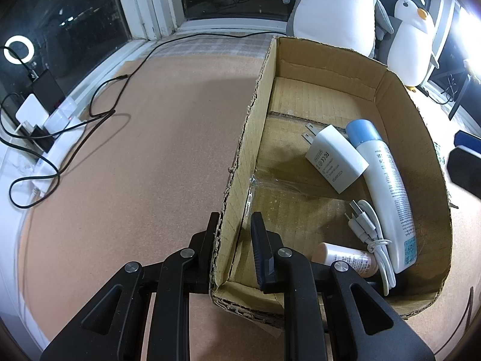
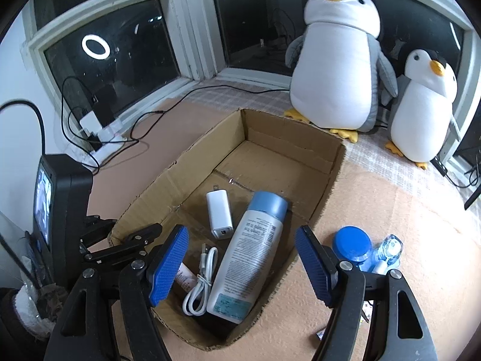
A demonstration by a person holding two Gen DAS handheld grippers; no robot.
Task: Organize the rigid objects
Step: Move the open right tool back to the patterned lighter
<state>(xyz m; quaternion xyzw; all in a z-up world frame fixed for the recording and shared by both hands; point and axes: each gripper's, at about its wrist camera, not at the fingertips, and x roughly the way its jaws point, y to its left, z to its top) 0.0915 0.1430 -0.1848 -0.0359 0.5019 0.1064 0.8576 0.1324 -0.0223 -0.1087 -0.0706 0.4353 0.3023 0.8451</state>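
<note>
My left gripper (image 1: 233, 225) is pinched tight on the near left wall of the cardboard box (image 2: 330, 177). My right gripper (image 2: 242, 258) is open, holding nothing, above the white bottle (image 2: 246, 258). The bottle lies in the box, with the white charger (image 2: 219, 213) and white cable (image 2: 200, 279) on its left.

Left gripper (image 1: 233, 225), bottom centre of its view: fingers pinched tight on the cardboard box wall (image 1: 240, 162), angled steeply down. Right gripper (image 2: 242, 258), bottom of its view: blue-padded fingers (image 2: 168, 266) spread wide, nothing pressed between them, tilted down.
</note>
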